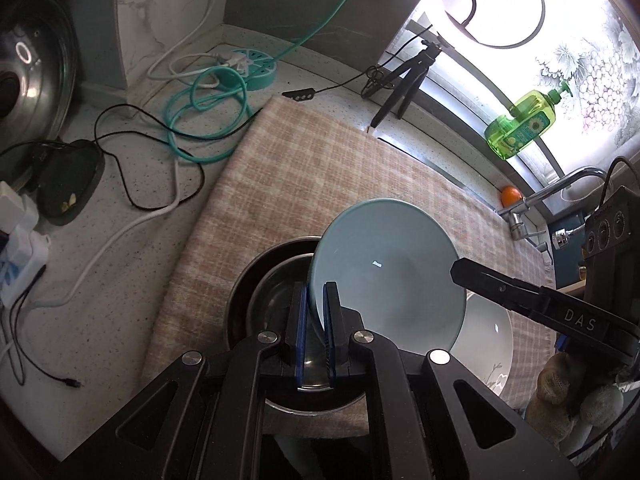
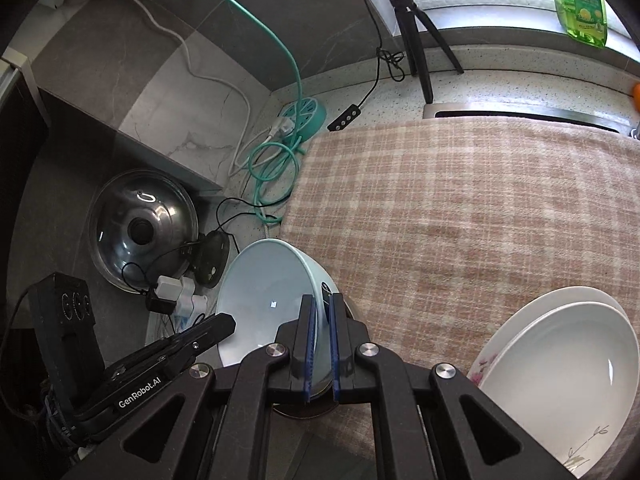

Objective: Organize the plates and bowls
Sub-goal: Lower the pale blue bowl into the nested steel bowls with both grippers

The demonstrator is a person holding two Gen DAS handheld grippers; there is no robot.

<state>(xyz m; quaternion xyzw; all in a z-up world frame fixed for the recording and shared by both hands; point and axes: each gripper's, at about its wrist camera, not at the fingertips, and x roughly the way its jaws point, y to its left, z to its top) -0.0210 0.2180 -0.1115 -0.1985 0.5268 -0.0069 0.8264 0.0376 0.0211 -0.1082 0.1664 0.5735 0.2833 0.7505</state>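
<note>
- The speckled counter (image 1: 104, 280) carries a pink checked cloth (image 2: 460, 208) that covers most of its middle.
- A steel pot lid (image 2: 140, 232) leans at the wall on the counter's far left, well apart from the cloth.
- Two white plates (image 2: 560, 364) lie stacked on the cloth's near right part.
- The pale blue bowl (image 1: 384, 272) hangs tilted over nested steel bowls (image 1: 272, 280) that stand on the cloth; both grippers hold it by its rim.
- The left gripper (image 1: 316, 320) has its jaws pinching the bowl's rim on one side.
- The right gripper (image 2: 320, 332) pinches the rim on the other side; in the left wrist view its arm reaches across above the plates.
- Teal and white cables (image 1: 200, 116) coil beside the cloth's far corner, near a round teal power strip (image 2: 304, 116).
- A black tripod (image 2: 416, 32) and a green soap bottle (image 1: 524, 124) stand by the window.
</note>
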